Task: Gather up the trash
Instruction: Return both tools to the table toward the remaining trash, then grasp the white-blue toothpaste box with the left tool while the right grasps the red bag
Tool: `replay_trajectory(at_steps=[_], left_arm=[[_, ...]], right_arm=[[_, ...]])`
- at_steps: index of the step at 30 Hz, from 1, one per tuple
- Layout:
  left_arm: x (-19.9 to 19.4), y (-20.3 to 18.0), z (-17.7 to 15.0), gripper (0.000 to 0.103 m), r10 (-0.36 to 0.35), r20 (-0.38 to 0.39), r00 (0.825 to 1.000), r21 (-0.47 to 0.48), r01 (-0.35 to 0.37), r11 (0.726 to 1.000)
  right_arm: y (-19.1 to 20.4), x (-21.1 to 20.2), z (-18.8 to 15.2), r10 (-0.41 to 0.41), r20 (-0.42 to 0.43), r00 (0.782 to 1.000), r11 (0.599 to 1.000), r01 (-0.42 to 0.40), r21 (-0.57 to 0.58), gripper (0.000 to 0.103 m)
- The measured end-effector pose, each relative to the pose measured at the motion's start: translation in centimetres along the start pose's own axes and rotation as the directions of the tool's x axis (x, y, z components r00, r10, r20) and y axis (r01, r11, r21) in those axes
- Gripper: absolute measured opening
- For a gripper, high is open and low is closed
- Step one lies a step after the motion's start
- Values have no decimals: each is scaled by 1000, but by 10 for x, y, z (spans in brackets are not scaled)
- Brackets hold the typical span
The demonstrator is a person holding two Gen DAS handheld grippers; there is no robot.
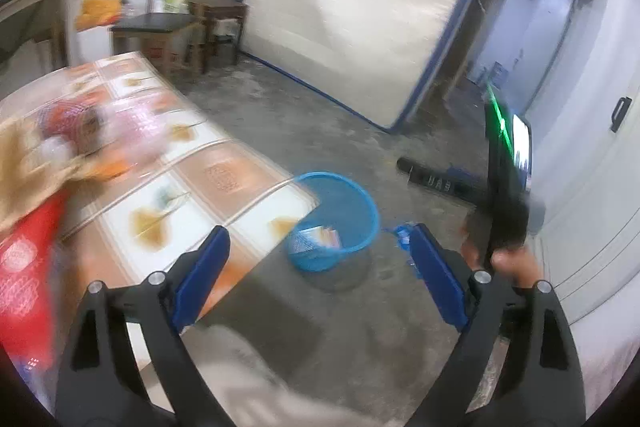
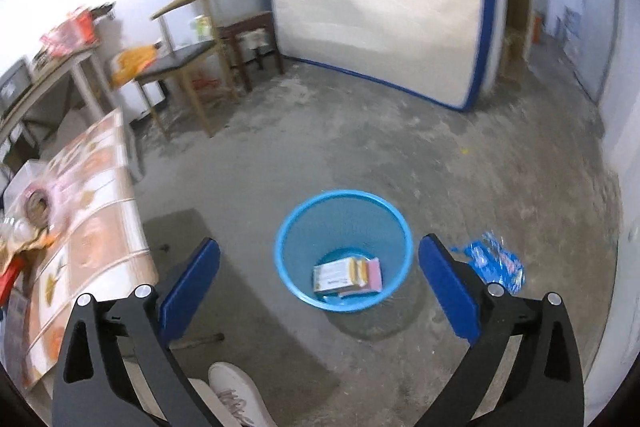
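Both the left tool [image 1: 320, 251] and right tool [image 2: 320, 267] are spread wide, grasping nothing. The blue basket [image 2: 288, 263] with boxes [image 2: 346, 273] sits between the right tool's fingers; a blue wrapper [image 2: 496, 263] lies just beyond its right finger.

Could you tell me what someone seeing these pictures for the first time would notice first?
Most likely the bright blue mesh bin on the grey concrete floor, with a few small boxes lying in its bottom. Next, the crumpled blue wrapper on the floor just right of it, outside the bin. Both the left gripper and the right gripper are open and hold nothing.
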State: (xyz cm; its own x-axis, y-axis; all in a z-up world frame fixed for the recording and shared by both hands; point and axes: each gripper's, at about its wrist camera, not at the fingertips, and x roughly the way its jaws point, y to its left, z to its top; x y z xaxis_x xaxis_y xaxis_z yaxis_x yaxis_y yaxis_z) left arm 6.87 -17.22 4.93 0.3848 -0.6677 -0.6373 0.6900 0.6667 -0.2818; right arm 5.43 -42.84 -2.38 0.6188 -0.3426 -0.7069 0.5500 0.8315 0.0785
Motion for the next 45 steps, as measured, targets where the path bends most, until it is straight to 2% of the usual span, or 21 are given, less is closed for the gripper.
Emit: replay_trajectory(at_steps=[3, 5, 6, 8, 9, 11, 12, 13, 14, 16, 17, 20, 22, 23, 27, 28, 31, 34, 38, 41, 45], left_arm=[[-43, 31, -24, 89, 24, 27, 999, -63, -22, 998], [-71, 50, -37, 91, 34, 54, 998, -115, -28, 993], [-87, 61, -45, 93, 39, 72, 997, -146, -28, 989], [-115, 79, -59, 95, 26, 94, 995, -195, -7, 981], [-123, 85, -65, 95, 21, 99, 995, -208, 0, 978], [-136, 96, -74, 95, 44, 124, 991, -236, -13, 972], [-144, 103, -80, 95, 79, 148, 986, -254, -40, 966], [-150, 108, -84, 95, 114, 167, 979, -263, -68, 963], [-152, 110, -87, 95, 141, 178, 974, -262, -91, 961], [-155, 118, -90, 95, 276, 185, 943, -248, -227, 942], [-156, 122, -92, 95, 318, 179, 931, -237, -272, 933], [-134, 128, -90, 95, 503, 111, 857, -128, -490, 863], [-121, 135, -88, 95, 539, 80, 838, -82, -534, 842], [-113, 140, -87, 95, 534, 65, 843, -67, -531, 845], [-95, 155, -84, 95, 423, -22, 906, -38, -423, 905], [-93, 157, -84, 95, 406, -40, 913, -30, -407, 913], [-82, 163, -81, 93, 376, -96, 922, -14, -379, 925], [-72, 170, -77, 75, 330, -151, 932, -23, -337, 941], [-63, 175, -79, 59, 310, -207, 928, -49, -326, 944], [-57, 177, -80, 48, 313, -226, 922, -59, -334, 941], [-58, 176, -81, 44, 321, -234, 918, -85, -349, 933]], right_arm=[[38, -19, 9, 48, 36, 998, 992, -44, -117, 97], [70, -35, 13, 132, 64, 989, 972, -117, -201, 97], [84, -43, 15, 202, 68, 977, 956, -181, -231, 97], [108, -52, 17, 365, 40, 930, 903, -344, -257, 97], [118, -53, 20, 446, 12, 895, 867, -428, -254, 97], [148, -50, 23, 605, -101, 790, 762, -611, -214, 97], [160, -47, 24, 641, -143, 754, 729, -657, -193, 97], [180, -40, 24, 694, -218, 686, 670, -726, -154, 97], [194, -36, 23, 719, -266, 642, 635, -762, -125, 97], [225, -23, 16, 756, -372, 538, 563, -825, -48, 97], [235, -17, 13, 763, -409, 500, 543, -840, -13, 97], [262, 2, 2, 756, -500, 423, 521, -851, 67, 88], [274, 8, -2, 752, -525, 399, 522, -847, 104, 82], [278, 13, -2, 751, -535, 387, 524, -843, 124, 80], [288, 35, -7, 753, -573, 325, 521, -825, 217, 76], [289, 42, -9, 752, -583, 309, 523, -817, 241, 74], [292, 56, -18, 748, -595, 294, 531, -803, 271, 67], [292, 67, -23, 755, -599, 265, 523, -796, 306, 57], [301, 80, -28, 763, -600, 239, 516, -785, 344, 46], [300, 82, -30, 771, -598, 218, 503, -784, 363, 32], [296, 83, -31, 777, -593, 211, 496, -785, 371, 20]])
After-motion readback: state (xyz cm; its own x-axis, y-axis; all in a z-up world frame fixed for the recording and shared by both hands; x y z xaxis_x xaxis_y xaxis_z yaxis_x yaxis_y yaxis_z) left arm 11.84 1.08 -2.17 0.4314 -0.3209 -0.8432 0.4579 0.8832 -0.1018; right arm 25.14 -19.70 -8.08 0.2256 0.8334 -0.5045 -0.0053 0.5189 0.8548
